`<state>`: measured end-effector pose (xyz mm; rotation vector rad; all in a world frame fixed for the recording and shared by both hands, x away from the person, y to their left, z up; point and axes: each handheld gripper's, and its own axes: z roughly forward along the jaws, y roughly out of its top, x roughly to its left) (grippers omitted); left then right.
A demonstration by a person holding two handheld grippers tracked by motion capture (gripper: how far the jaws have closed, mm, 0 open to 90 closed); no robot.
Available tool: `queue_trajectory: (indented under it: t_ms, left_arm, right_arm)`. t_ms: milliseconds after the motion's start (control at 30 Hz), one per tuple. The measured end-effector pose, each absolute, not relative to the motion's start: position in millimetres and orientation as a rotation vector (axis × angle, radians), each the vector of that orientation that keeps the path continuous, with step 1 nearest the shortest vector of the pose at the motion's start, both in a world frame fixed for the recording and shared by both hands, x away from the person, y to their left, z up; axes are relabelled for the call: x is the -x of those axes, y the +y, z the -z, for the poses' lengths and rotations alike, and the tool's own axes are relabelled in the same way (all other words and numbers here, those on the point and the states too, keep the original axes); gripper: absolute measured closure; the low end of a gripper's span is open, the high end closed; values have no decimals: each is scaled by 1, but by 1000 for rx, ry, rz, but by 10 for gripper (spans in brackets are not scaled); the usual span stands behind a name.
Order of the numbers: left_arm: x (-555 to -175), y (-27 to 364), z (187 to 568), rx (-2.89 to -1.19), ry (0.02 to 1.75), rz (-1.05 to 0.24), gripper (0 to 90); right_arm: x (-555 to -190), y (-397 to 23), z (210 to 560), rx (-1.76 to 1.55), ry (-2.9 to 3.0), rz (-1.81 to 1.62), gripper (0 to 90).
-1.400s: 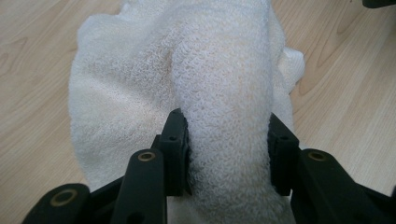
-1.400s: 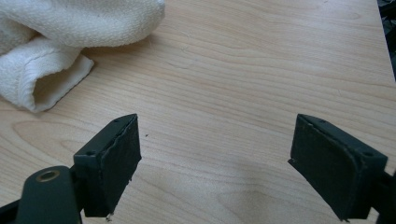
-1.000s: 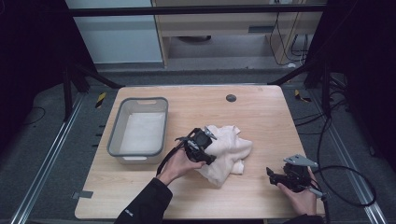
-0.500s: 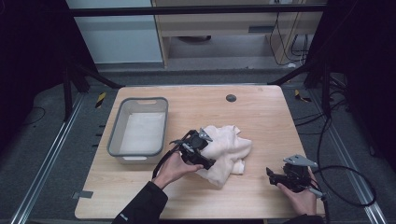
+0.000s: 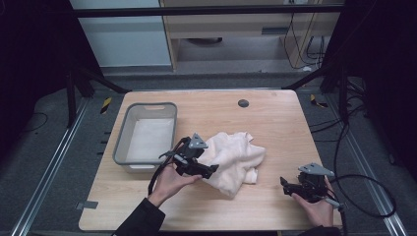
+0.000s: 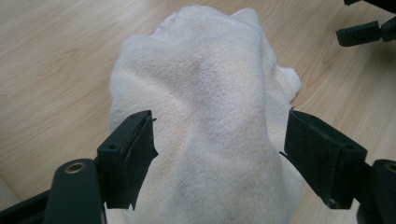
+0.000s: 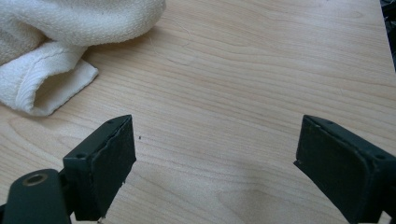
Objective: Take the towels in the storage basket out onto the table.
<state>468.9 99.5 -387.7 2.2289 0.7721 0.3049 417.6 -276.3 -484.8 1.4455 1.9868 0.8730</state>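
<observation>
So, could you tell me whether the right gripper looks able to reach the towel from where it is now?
Probably yes. The right gripper is open over bare table, and nothing lies between it and the towel. The towel's folded corner sits just ahead of it, apart from its jaws.

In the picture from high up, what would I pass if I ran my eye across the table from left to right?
Grey plastic bin → left gripper → cream towel → right gripper, with its black cable looping off the table's right edge. The small dark disc sits farther back, above the towel.
</observation>
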Motion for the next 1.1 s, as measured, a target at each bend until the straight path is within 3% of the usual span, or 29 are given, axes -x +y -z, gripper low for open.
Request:
queue_trajectory:
  t_ms: [1100]
  left_arm:
    - [-416,212,402,-1977,926,-502,294]
  right_arm:
    - [-418,-275,486,-1442,1988,-862,100]
